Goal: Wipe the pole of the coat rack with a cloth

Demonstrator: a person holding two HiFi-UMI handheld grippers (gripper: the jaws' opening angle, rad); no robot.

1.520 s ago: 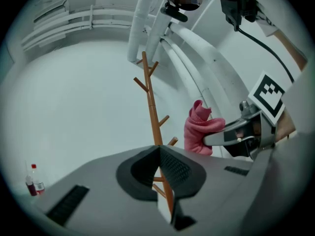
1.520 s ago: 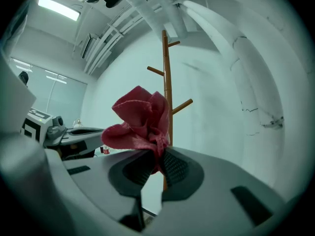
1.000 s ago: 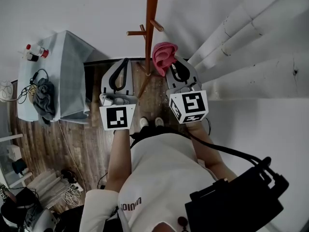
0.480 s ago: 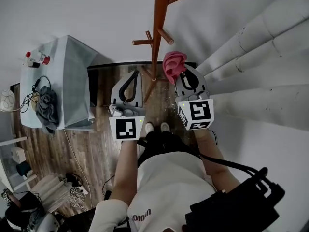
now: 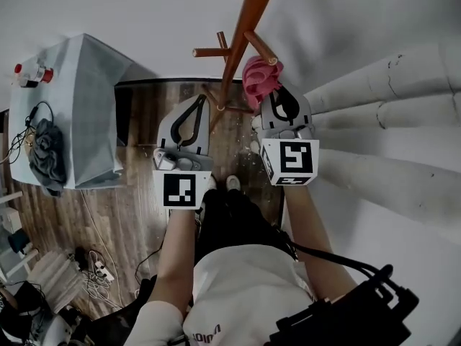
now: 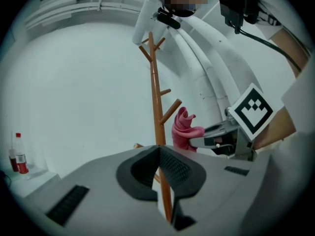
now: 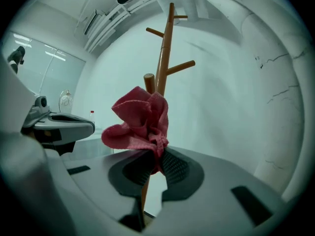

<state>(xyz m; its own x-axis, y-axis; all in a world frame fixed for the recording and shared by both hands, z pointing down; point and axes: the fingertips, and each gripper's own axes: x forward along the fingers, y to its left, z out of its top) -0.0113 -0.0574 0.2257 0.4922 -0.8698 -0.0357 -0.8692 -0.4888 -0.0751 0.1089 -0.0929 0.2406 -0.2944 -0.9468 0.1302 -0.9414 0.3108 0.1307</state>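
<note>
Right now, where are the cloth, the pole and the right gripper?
cloth (image 7: 140, 119): right gripper view, bunched middle.
pole (image 6: 156, 97): left gripper view, mid shaft.
right gripper (image 7: 157, 161): right gripper view, between fingertips.

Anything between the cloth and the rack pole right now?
Nothing visible. The cloth, pinched in the right gripper, sits close beside the pole. One peg juts out just above it.

LEFT of pole: open air up to the wall, only one side peg jutting out | RIGHT of pole: angled peg just above the cloth, thick white pipes close beyond | BASE of pole: splayed legs over the floor | FAR LEFT of pole: table, well apart
</note>
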